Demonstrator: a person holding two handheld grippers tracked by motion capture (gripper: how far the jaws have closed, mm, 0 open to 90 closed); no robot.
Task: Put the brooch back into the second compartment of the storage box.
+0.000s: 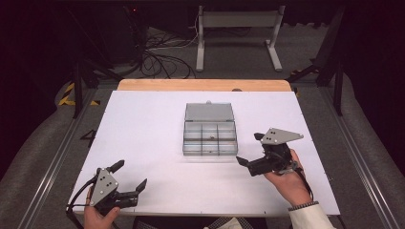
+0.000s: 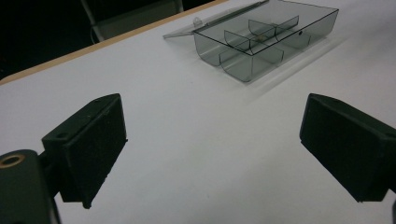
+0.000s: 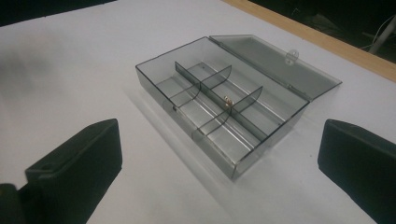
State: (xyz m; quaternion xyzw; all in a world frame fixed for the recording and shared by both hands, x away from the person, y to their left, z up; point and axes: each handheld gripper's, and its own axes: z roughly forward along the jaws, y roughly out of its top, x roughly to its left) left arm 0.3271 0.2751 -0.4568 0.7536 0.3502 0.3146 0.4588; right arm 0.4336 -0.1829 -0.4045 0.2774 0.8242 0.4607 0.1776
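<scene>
A clear grey plastic compartment box (image 1: 210, 136) lies in the middle of the white table with its lid folded flat behind it. Dividers split it into several cells; a small brass-coloured piece (image 3: 227, 101) rests by the middle divider. My left gripper (image 1: 129, 175) is open near the front left edge, pointing toward the box (image 2: 266, 39), nothing between its fingers. My right gripper (image 1: 250, 149) is open just right of the box (image 3: 224, 112), empty, with the box's near corner lying ahead between its jaws.
The white table top (image 1: 143, 129) ends in a wooden strip (image 1: 205, 85) at the far edge. Beyond it stand a grey metal frame (image 1: 239, 33), loose cables (image 1: 157, 59) on the floor and dark stands at both sides.
</scene>
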